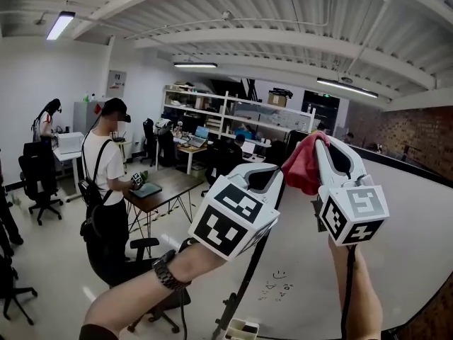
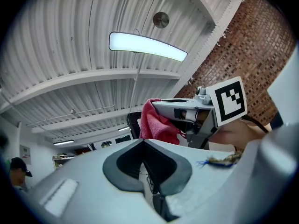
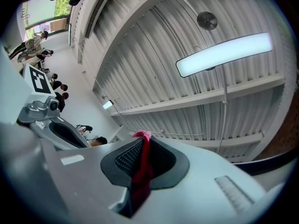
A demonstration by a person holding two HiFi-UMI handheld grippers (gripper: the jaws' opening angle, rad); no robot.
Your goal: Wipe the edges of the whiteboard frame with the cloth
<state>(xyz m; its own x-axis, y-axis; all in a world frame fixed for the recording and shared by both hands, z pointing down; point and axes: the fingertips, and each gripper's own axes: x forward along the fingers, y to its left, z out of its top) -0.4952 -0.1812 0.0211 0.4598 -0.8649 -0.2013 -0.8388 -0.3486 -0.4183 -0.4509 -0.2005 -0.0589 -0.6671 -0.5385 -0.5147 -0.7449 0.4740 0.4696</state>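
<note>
Pinched in R hand-held gripper: crumpled red fabric cloth, long axis 1–7 o'clock, bulk toward 7. L hand-held gripper pressed together, empty, just beside cloth at 8 o'clock.

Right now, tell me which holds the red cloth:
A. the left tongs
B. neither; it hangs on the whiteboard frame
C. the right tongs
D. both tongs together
C: in the right gripper view the red cloth is pinched between the right tongs, while the left tongs grip nothing.
</note>
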